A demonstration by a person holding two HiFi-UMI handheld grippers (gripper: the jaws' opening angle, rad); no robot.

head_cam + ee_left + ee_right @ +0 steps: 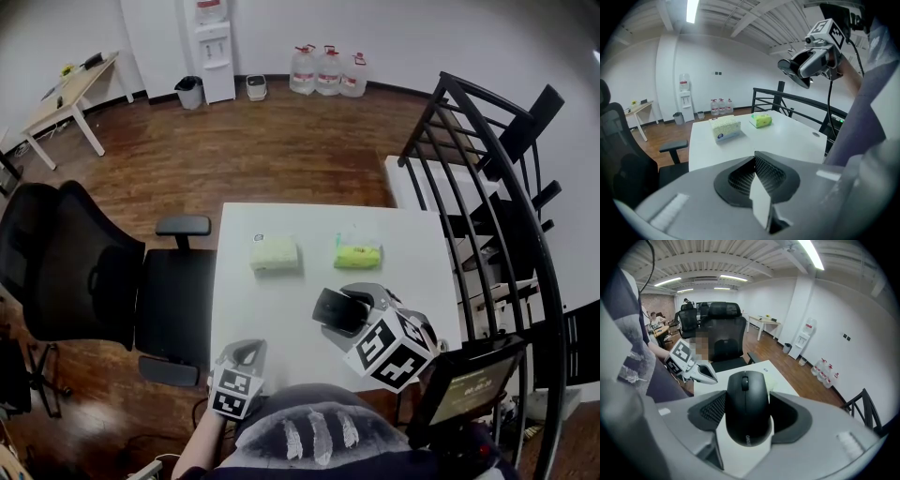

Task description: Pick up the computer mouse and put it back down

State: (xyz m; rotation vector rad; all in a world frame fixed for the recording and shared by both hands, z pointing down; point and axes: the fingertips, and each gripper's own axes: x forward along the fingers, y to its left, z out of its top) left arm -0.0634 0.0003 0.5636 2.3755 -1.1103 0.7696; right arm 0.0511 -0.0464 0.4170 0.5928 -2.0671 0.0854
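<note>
A black computer mouse (336, 310) hangs above the white table (281, 305), near its front right part. My right gripper (349, 306) is shut on it, one pad on each side. In the right gripper view the mouse (746, 406) fills the gap between the jaws, wheel end pointing away. From the left gripper view the mouse (793, 71) shows high up, clear of the tabletop. My left gripper (247, 353) rests at the table's front left edge with its jaws shut (757, 176) and nothing in them.
A pale yellow tissue pack (274, 253) and a green one (357, 251) lie side by side at the far half of the table. A black office chair (84, 272) stands at the left, a black railing (487, 187) at the right, a screen (469, 386) by my right side.
</note>
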